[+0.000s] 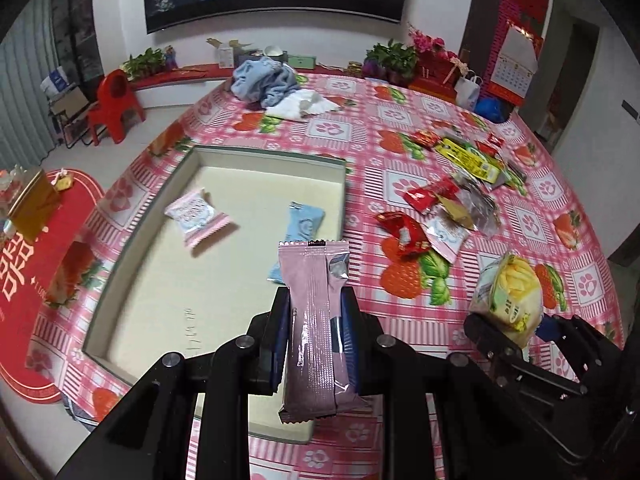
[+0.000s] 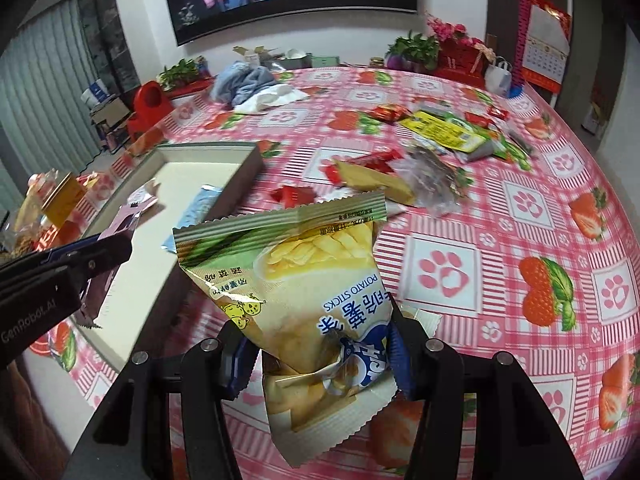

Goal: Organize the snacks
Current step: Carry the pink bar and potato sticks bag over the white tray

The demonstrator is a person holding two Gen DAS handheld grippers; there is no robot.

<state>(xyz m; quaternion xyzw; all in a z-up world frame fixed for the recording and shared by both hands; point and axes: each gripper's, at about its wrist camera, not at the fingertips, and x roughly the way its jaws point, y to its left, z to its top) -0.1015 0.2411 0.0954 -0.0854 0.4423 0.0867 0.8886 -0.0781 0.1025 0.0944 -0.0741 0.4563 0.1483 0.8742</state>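
Observation:
My left gripper [image 1: 315, 296] is shut on a long pink snack packet [image 1: 312, 332], held upright above the near edge of a shallow box [image 1: 224, 151] with a cream bottom. In the box lie a pink-and-white packet [image 1: 198, 216] and a light blue packet [image 1: 302, 222]. My right gripper [image 2: 320, 340] is shut on a yellow-green bag of potato sticks [image 2: 304, 272], lifted over the tablecloth just right of the box [image 2: 246, 168]. The left gripper [image 2: 100, 258] with the pink packet [image 2: 122, 220] shows at the left of the right wrist view. Several loose snacks [image 1: 436, 208] [image 2: 400, 184] lie scattered on the table.
A round table wears a pink strawberry-and-paw tablecloth [image 2: 520, 200]. A heap of blue and white cloth [image 1: 266, 82] lies at the far side. Potted plants [image 1: 392, 58] and a red chair [image 1: 116, 100] stand beyond. A gold box [image 1: 34, 196] sits at the left.

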